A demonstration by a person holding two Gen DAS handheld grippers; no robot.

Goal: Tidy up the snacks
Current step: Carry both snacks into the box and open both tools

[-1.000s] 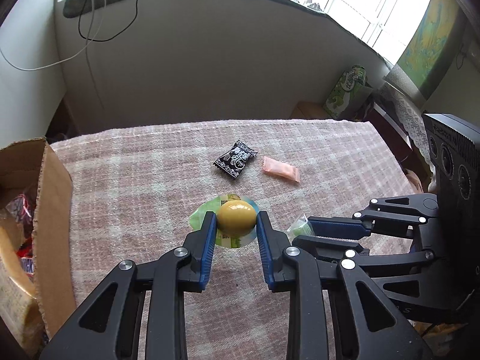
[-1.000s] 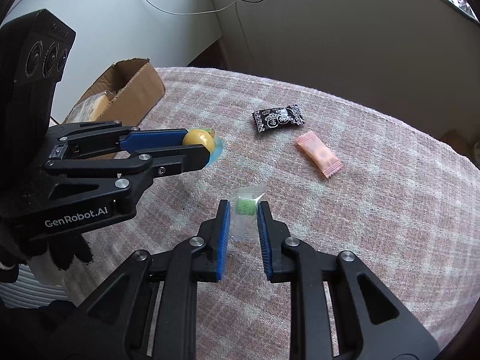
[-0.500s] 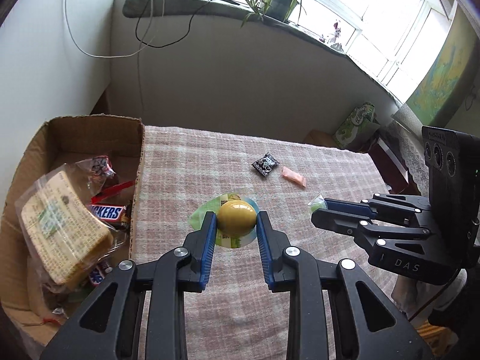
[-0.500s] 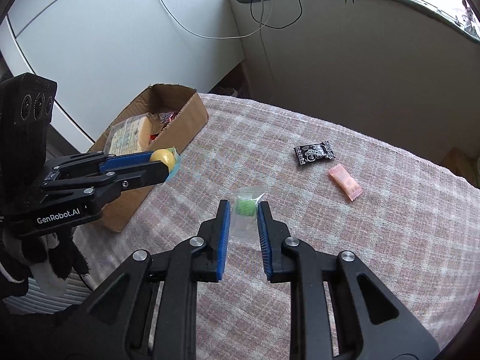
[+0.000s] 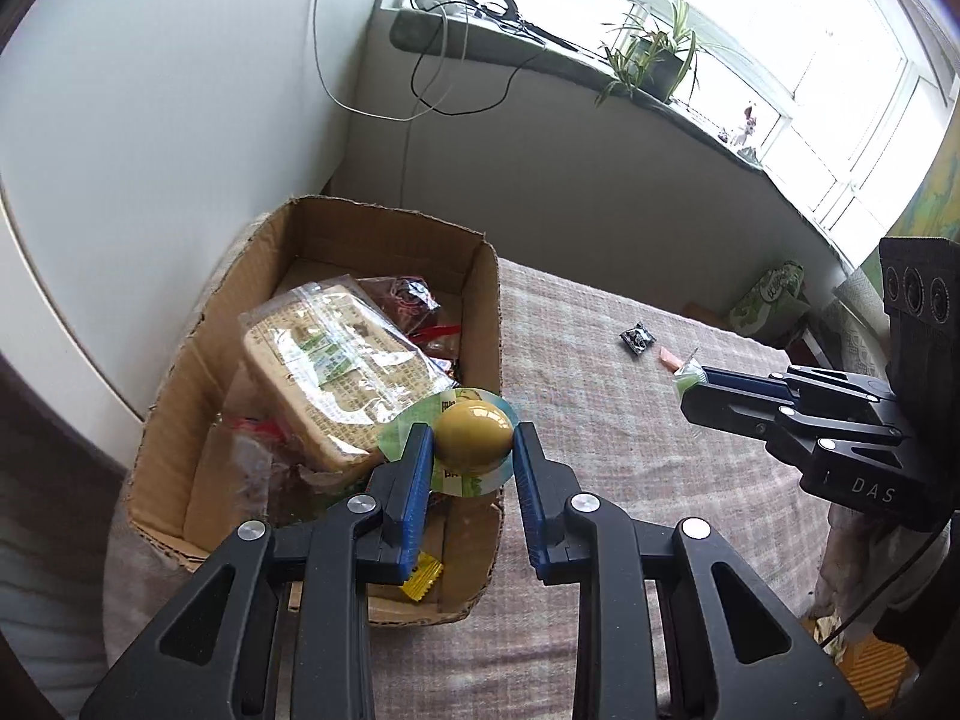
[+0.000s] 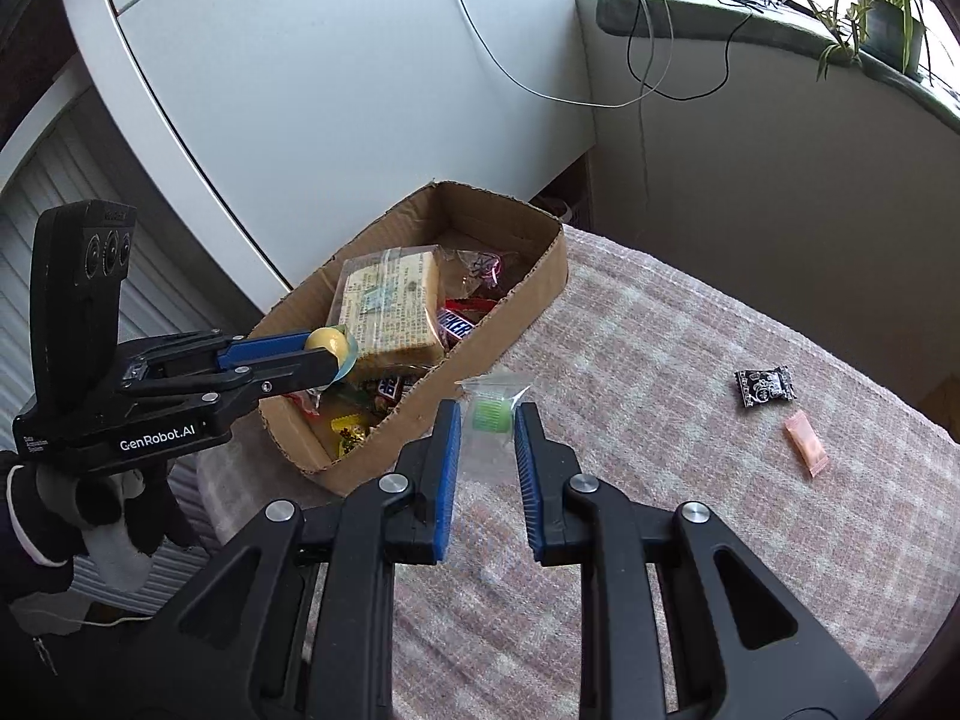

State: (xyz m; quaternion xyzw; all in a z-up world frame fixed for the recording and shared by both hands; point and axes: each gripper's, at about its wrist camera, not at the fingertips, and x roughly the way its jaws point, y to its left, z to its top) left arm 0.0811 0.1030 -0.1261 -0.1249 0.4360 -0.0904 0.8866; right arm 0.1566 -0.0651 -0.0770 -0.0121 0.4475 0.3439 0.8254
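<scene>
One cardboard box [image 6: 543, 282], two loose packets [image 6: 765, 385] on cloth.

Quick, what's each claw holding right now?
Left gripper: closed on the yellow egg snack.
Right gripper: closed on the green candy packet.

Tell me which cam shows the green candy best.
Right wrist: the green candy sits centre frame in its clear wrapper, clamped by the right gripper. Left wrist shows it only as a small green bit at that gripper's tip, far right.

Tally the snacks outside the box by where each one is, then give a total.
Held in a gripper: 2, a yellow sweet and a green sweet
Lying on the cloth: 2, a black packet and a pink packet
Total: 4
</scene>
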